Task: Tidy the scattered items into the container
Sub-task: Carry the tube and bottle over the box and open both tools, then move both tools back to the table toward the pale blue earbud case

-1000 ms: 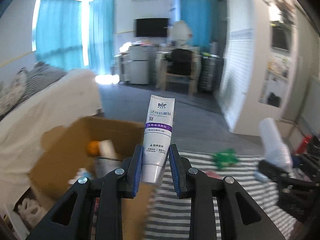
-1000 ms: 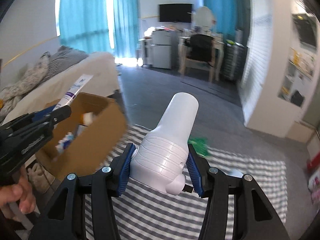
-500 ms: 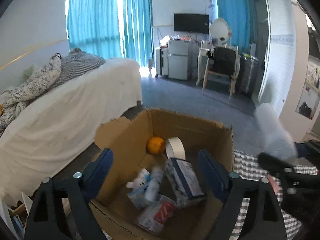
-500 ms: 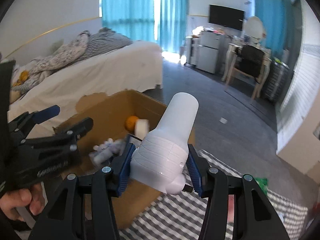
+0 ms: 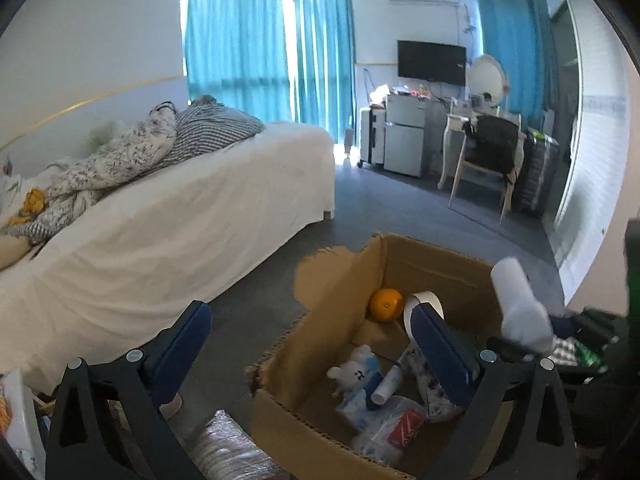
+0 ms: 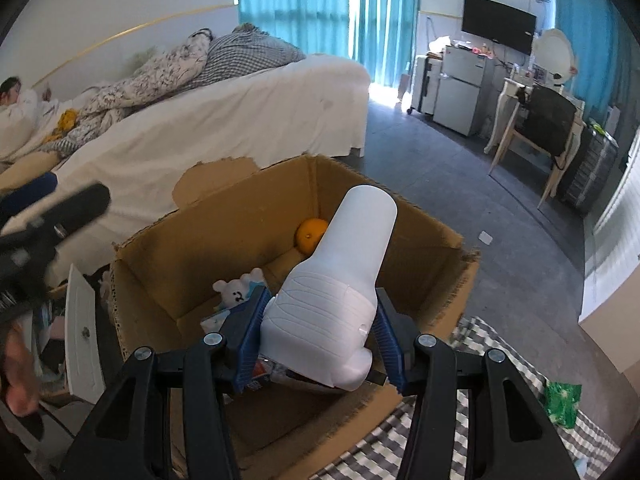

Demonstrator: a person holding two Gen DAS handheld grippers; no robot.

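Cardboard box [image 6: 420,240]: brown corrugated card, matt, edges torn rough. White bottle [image 6: 340,296]: smooth plastic, slight sheen, ribbed at the shoulder. Orange [image 5: 386,305]: dimpled glossy skin. Bed sheet [image 5: 168,240]: matt white cloth. Checked cloth [image 6: 472,432]: woven, matt.

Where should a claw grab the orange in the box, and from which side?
Across its middle, from straight above. The orange is round, so any pair of opposite sides works, but it sits in the far corner of the cardboard box, close to the walls, with a tape roll beside it. Only the top is clearly free, so a side approach looks blocked.
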